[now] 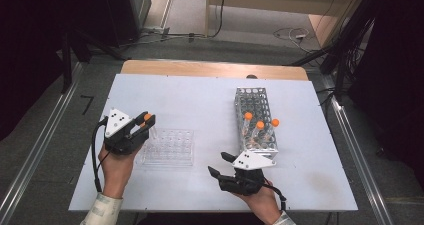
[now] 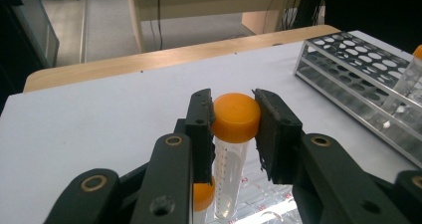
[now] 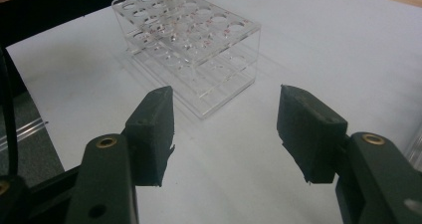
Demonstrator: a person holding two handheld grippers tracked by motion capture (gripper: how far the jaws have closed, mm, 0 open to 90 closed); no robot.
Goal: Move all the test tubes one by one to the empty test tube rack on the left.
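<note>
Holding a tube (image 2: 230, 159) by its orange cap (image 2: 236, 117), the left gripper (image 1: 142, 123) hovers at the near-left corner of the clear plastic rack (image 1: 167, 147). Its two black pads pinch the cap from both sides, and the tube hangs upright over the rack. A second orange cap (image 2: 203, 195) is visible low beside it, seemingly a tube already placed.

The right gripper (image 3: 226, 129) rests on the white table (image 1: 195, 100), its jaws wide apart with nothing between them, pointing toward the clear rack. Behind it lies the metal rack (image 1: 255, 117) with three orange-capped tubes (image 1: 260, 126) left in it.

I judge that the step in hand is moving tubes from the metal rack into the clear one. The next move calls for lining the tube's bottom with a free hole, lowering it straight, and only then opening the pads.
</note>
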